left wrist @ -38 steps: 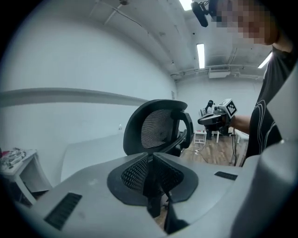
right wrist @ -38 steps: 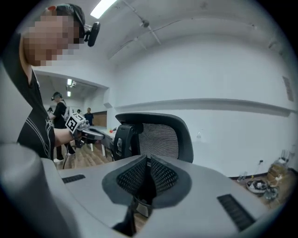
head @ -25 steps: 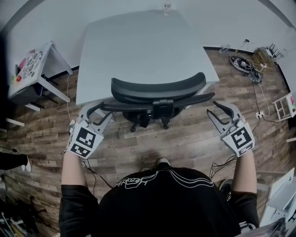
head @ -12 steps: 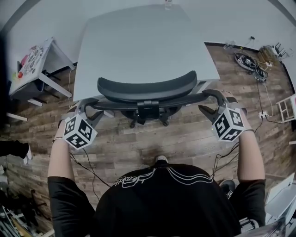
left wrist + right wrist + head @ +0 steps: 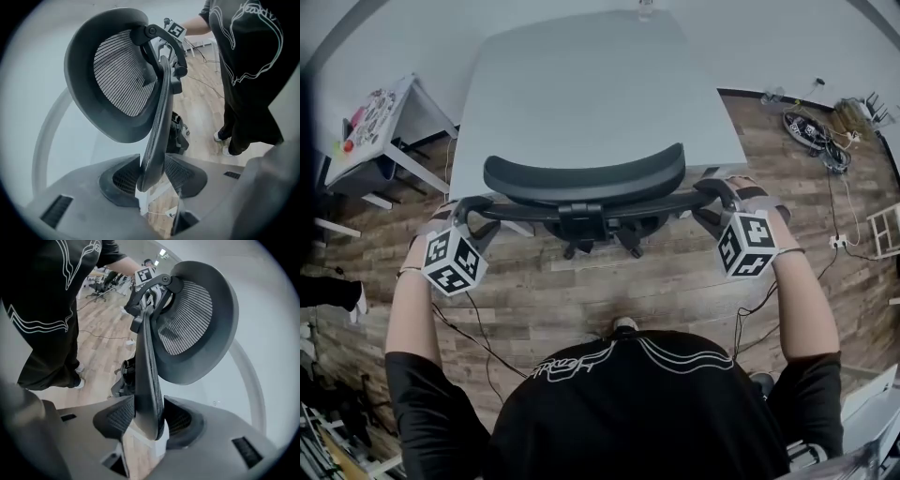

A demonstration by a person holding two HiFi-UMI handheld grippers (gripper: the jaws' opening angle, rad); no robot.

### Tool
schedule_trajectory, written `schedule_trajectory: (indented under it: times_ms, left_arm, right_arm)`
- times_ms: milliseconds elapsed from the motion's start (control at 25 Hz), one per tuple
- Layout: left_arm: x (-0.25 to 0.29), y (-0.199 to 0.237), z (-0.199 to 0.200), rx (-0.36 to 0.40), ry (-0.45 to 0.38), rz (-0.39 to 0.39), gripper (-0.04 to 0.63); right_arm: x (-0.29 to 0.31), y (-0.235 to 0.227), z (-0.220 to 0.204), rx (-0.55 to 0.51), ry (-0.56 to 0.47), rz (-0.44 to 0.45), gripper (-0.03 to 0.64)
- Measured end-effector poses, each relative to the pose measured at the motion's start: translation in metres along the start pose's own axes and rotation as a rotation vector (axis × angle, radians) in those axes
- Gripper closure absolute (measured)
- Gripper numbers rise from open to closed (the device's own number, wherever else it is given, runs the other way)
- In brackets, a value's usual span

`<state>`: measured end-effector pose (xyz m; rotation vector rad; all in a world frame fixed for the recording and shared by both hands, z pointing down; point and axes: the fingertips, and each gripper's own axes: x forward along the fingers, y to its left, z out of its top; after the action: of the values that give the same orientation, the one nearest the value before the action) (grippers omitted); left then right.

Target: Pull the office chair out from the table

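Observation:
The black office chair [image 5: 581, 178] stands tucked against the grey table [image 5: 581, 84], its mesh backrest [image 5: 157, 122] facing me. My left gripper [image 5: 472, 214] is at the backrest's left end. In the left gripper view, the left gripper [image 5: 157, 176] has both pads against the backrest's edge. My right gripper [image 5: 717, 194] is at the backrest's right end. In the right gripper view, the backrest edge [image 5: 146, 380] runs between the jaws of the right gripper [image 5: 145, 416]. Those jaws have just opened wide and come in a little, with a slight gap left on one side.
A small white side table [image 5: 375, 122] with colourful items stands at the left. Coiled cables [image 5: 811, 131] lie on the wood floor at the right. The chair's wheeled base [image 5: 600, 246] sits under the table edge. My shoe [image 5: 625, 325] is just behind it.
Both grippers have rolled and come down onto the ends of the backrest. The right one, apart from the chair before, now has the backrest's right end between its jaws.

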<state>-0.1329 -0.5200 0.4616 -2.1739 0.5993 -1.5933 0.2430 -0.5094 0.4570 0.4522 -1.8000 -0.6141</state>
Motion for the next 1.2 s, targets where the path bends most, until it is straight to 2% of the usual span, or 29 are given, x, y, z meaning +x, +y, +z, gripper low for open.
schedule_trajectory:
  times_ms: [80,520,920,1200]
  left_arm:
    - [0.0008,0.0009,-0.0009,-0.004,0.021,0.001,0.436]
    - [0.0021,-0.0001,-0.0004,-0.021,0.082,0.026,0.436]
    - [0.0005,-0.0001,0.0003,-0.012,0.072,0.075,0.436]
    - [-0.0010,-0.0019,0.0015,-0.008,0.070,0.082,0.437]
  right_arm:
    - [0.0016,0.0012,-0.0012,-0.021,-0.001,-0.001,0.426]
    - [0.0012,0.0026,-0.0023,-0.028,0.007,0.040,0.439]
    - [0.0008,0.0032,-0.0033,-0.024,0.029,0.000,0.439]
    - [-0.0006,0.0043,-0.0043,-0.025,0.060,-0.005,0.439]
